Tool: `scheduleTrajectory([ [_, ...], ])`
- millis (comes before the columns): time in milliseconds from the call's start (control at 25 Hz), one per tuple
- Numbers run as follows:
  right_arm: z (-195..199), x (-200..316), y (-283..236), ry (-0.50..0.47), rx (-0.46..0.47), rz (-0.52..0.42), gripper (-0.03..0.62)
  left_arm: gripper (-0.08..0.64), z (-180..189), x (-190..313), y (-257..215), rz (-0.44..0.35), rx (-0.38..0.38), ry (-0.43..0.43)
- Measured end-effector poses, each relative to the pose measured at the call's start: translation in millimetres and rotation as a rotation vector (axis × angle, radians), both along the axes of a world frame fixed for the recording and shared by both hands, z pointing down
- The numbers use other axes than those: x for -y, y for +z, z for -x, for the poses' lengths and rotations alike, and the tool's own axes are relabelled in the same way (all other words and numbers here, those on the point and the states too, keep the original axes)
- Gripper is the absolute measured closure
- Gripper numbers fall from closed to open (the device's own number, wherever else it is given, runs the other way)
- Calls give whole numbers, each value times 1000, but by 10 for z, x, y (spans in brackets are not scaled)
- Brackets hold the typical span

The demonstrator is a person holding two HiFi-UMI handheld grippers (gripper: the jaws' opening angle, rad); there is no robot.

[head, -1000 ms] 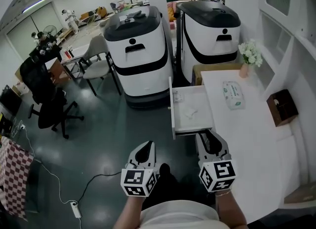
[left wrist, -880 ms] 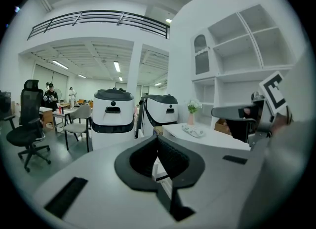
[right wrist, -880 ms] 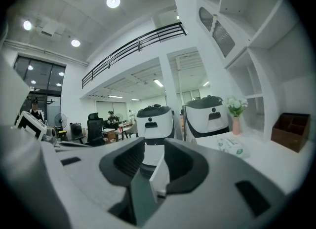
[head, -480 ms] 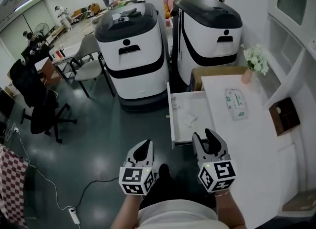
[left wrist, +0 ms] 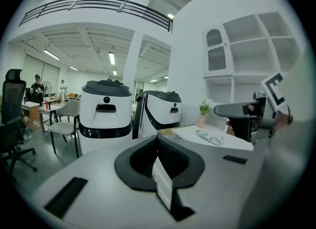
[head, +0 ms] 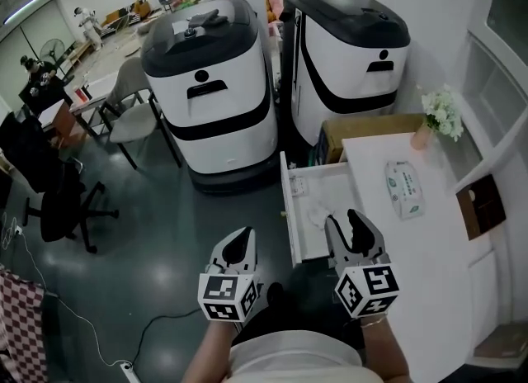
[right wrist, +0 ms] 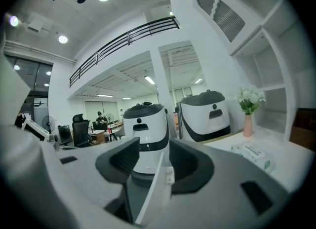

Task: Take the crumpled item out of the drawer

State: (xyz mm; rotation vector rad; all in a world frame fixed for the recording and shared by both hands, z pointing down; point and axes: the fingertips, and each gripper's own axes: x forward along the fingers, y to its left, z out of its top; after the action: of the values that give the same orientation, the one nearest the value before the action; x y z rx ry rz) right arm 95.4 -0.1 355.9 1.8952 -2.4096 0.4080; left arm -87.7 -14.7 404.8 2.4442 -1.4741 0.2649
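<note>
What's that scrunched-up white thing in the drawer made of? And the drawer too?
The crumpled item is probably tissue or thin paper: matte white with soft wrinkles, though it's too small to be sure. The drawer looks like painted wood or laminate board: smooth, white, with flat straight walls.

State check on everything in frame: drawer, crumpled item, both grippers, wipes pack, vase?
Drawer: open, pulled out.
Crumpled item: lying in the drawer, not gripped.
Left gripper: shut, empty.
Right gripper: open, jaws have just been opening, nothing held between them, over the drawer's near end.
Wipes pack: lying flat.
Vase: upright.
</note>
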Motion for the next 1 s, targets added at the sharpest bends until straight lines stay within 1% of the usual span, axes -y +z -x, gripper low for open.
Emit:
scheduleTrajectory([
  [240, -11, 369, -59, 60, -1, -5, 419, 566, 91, 448, 18, 4, -15, 35],
  [480, -5, 608, -57, 100, 2, 3, 420, 566, 150, 773, 50, 11, -22, 66],
  [760, -12, 691, 10, 117, -2, 26, 420, 566, 137, 908, 145, 38, -27, 94],
  [1000, -131, 776, 69, 149, -5, 43, 420, 566, 85, 963, 235, 66, -23, 114],
])
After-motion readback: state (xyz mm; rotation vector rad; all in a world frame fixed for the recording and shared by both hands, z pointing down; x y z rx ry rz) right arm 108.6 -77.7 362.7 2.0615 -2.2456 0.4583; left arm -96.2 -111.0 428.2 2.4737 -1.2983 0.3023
